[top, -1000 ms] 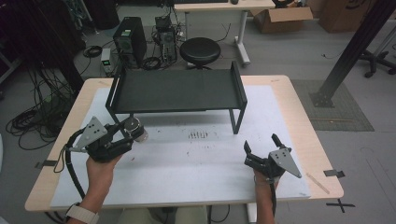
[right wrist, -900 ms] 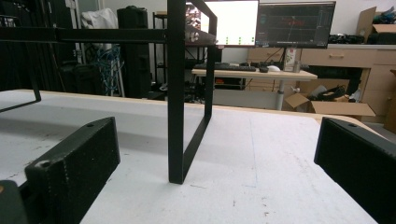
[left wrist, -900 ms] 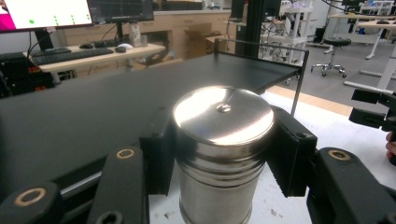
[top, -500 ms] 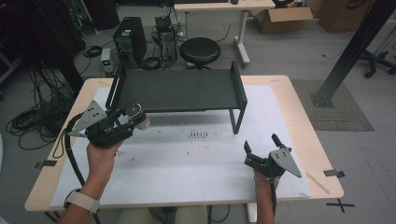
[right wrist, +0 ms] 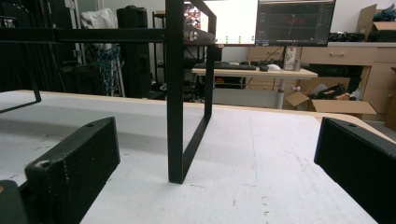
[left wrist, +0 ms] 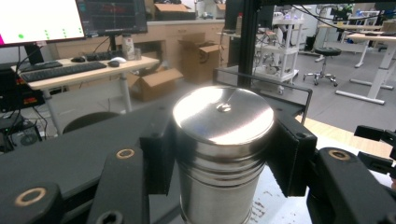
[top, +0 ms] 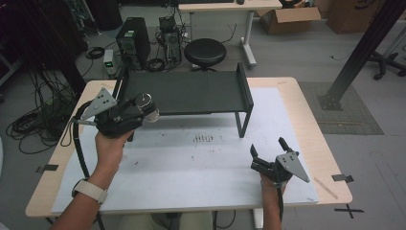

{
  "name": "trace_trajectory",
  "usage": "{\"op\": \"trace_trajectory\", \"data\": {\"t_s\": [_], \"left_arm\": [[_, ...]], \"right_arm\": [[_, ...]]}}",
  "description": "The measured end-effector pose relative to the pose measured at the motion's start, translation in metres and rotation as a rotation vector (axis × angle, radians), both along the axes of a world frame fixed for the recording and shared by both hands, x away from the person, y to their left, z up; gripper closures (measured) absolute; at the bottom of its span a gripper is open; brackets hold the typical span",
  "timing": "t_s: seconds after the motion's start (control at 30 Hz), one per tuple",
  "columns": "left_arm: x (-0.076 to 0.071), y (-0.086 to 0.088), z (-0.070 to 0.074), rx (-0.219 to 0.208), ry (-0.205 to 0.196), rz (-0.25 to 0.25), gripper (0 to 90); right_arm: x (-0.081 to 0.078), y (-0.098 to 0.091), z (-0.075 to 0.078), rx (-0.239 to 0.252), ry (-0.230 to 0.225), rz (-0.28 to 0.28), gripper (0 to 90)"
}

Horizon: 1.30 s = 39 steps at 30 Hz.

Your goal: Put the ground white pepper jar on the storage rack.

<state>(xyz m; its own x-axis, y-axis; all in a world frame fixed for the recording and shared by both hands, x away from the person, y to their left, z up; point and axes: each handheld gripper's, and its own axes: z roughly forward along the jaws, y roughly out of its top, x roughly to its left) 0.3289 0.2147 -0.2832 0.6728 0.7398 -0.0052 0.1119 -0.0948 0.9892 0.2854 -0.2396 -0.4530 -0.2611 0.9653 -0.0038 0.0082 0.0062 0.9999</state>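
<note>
High view: the left claw (top: 143,109) grasps a steel canister (top: 145,105), held above the table (top: 306,124) at the left front edge of the black shelf rack (top: 191,91). The right claw (top: 268,152) rests near the table's right front, jaws spread, nothing between them.

Left gripper view: both pads (left wrist: 292,158) clamp the canister (left wrist: 222,140) just below its lid.

Right gripper view: jaws spread wide; the rack leg (right wrist: 175,93) stands ahead.

Black gripper (top: 143,106) bodies, grey triangular plates, black cables, pale wristband (top: 89,189)
</note>
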Motion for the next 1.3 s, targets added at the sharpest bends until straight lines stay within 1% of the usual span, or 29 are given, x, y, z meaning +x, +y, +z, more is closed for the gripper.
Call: {"op": "trace_trajectory", "data": {"t_s": [0.13, 0.33, 0.47, 0.57, 0.7, 0.87, 1.0, 1.1, 1.3], "left_arm": [[0.007, -0.006, 0.006, 0.004, -0.010, -0.010, 49.5], [0.023, -0.016, 0.013, 0.000, -0.003, -0.024, 49.5], [0.034, -0.023, 0.019, 0.012, -0.007, -0.028, 49.5], [0.043, -0.028, 0.021, 0.021, -0.003, -0.030, 49.5], [0.054, -0.034, 0.023, 0.038, -0.009, -0.035, 49.5], [0.067, -0.039, 0.023, 0.022, 0.002, -0.033, 49.5], [0.077, -0.044, 0.023, 0.029, 0.010, -0.029, 49.5], [0.084, -0.048, 0.022, 0.020, 0.019, -0.023, 49.5], [0.100, -0.057, 0.022, 0.059, 0.027, -0.012, 49.5]], "right_arm": [[0.000, 0.000, 0.000, 0.000, 0.000, 0.000, 0.0], [0.000, 0.000, 0.000, 0.000, -0.001, 0.000, 0.0], [0.000, 0.000, 0.000, 0.000, 0.000, 0.000, 0.0], [0.000, 0.000, 0.000, -0.001, -0.001, 0.001, 0.0], [0.000, 0.000, 0.000, -0.003, 0.001, 0.001, 0.0], [0.000, 0.000, 0.000, -0.001, 0.001, 0.002, 0.0], [0.000, 0.000, 0.000, 0.000, 0.000, 0.002, 0.0], [0.000, 0.000, 0.000, 0.001, 0.001, 0.002, 0.0], [0.000, 0.000, 0.000, 0.001, 0.000, 0.002, 0.0]]}}
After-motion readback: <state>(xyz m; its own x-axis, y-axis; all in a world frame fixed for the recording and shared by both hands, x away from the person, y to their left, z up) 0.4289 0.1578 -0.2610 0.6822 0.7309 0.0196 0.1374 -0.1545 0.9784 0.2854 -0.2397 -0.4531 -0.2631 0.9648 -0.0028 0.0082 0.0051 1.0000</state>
